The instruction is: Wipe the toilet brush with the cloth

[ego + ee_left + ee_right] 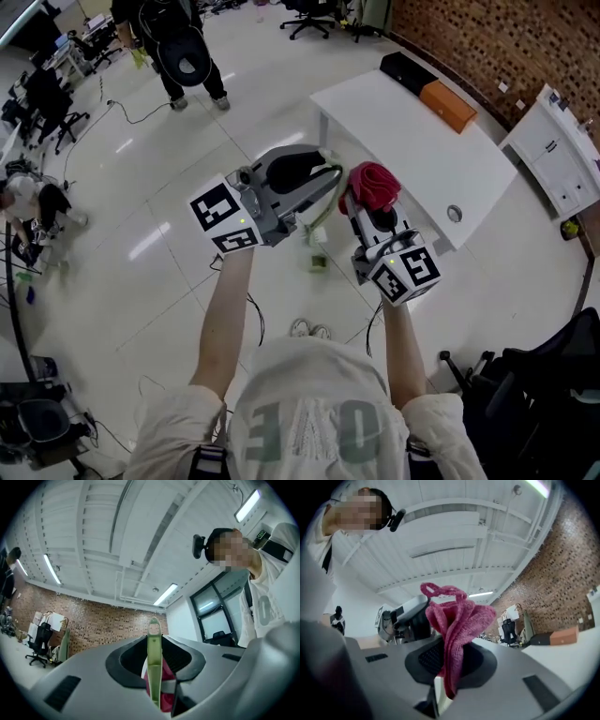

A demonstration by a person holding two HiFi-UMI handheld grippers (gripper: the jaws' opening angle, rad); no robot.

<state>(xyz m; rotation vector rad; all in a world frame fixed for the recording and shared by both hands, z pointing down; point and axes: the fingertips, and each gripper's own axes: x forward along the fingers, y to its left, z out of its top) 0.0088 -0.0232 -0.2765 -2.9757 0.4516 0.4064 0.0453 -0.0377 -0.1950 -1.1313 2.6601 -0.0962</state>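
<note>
The left tool [323, 183] pinches the thin toilet brush [154, 658] handle, and the right tool [364, 208] grips the cloth [457, 620]. Hard wiping could twist the brush loose.

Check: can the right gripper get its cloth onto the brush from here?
Probably yes. The right gripper is shut on the cloth and holds it close beside the brush, which is clamped in the left gripper. Nothing shows between them, so a short move sideways should bring them together.

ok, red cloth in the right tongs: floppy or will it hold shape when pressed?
Likely floppy: the cloth bunches into loose folds above the right tongs. Probably light and grippy, not slippery, judging by its fuzzy weave.
</note>
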